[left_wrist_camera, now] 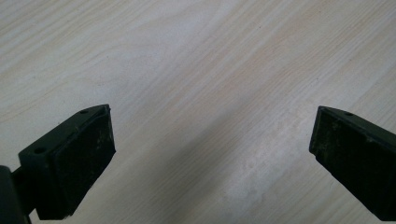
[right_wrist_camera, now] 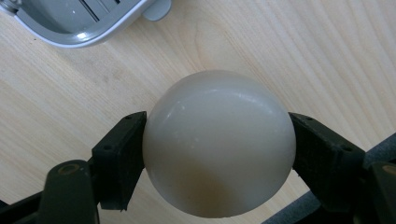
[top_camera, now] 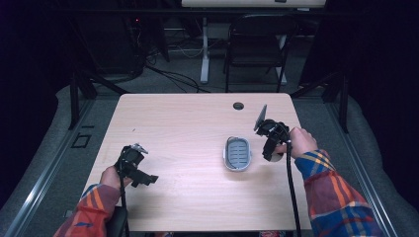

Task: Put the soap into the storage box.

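The right tool [right_wrist_camera: 219, 154] is clamped on a smooth off-white ball [right_wrist_camera: 219, 142] just beside the grey slotted plastic dish [top_camera: 237, 153] on the pale wooden bench [top_camera: 188, 143], seemingly carrying it there, so next comes lowering it squarely inside.

I see a cream-white ball [right_wrist_camera: 219, 142] between my right gripper's [right_wrist_camera: 219, 149] black jaws, just beside a grey soap dish [top_camera: 237, 153]. The table [top_camera: 188, 133] is pale wood-grain; my sleeves [top_camera: 336, 195] are red, orange and blue plaid.

The table [top_camera: 188, 148] is evenly lit from overhead while the room around it is dark. Glare streaks the white ball [right_wrist_camera: 219, 140] at twelve o'clock; the high view is soft.
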`<control>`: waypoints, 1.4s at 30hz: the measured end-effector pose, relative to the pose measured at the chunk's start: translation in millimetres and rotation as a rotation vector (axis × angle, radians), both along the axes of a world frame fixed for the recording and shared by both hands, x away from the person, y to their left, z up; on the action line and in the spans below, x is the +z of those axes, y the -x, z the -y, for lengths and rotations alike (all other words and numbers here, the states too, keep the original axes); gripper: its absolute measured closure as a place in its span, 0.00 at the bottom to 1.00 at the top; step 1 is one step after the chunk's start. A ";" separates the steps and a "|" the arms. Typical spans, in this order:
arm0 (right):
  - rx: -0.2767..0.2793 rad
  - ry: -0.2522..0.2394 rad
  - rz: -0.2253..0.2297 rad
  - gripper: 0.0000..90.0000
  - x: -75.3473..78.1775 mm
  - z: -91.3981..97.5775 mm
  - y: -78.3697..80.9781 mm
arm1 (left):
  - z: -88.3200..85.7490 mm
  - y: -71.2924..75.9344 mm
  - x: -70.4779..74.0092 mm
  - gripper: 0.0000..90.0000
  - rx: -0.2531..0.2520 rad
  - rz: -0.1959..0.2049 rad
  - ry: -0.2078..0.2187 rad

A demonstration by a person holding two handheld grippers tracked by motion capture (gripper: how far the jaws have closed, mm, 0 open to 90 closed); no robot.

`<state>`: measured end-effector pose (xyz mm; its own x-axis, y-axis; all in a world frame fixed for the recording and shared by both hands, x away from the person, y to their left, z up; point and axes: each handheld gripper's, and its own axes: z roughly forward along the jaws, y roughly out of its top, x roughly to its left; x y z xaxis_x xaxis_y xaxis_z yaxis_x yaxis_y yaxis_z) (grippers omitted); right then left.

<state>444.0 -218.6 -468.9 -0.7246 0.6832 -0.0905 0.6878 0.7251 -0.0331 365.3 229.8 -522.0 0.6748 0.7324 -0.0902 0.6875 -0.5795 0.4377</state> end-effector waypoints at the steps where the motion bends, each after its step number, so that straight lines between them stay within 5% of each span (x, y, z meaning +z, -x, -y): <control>1: 0.001 0.004 0.000 0.26 1.1 -0.4 -0.3 | 0.2 -0.2 0.1 0.00 -0.001 0.000 -0.001; 19: 0.023 0.016 0.014 0.26 13.4 -16.5 -8.5 | 1.6 -0.8 -0.2 0.00 0.001 -0.003 0.006; 42: 0.097 0.033 0.025 0.26 28.7 -59.8 -20.0 | 1.4 -0.9 -0.2 0.00 -0.003 -0.004 0.004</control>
<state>464.0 -158.7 -440.2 -0.7843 0.6065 -0.1310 0.6155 0.7870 -0.0418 366.2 228.4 -522.2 0.6766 0.7301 -0.0959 0.6874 -0.5796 0.4376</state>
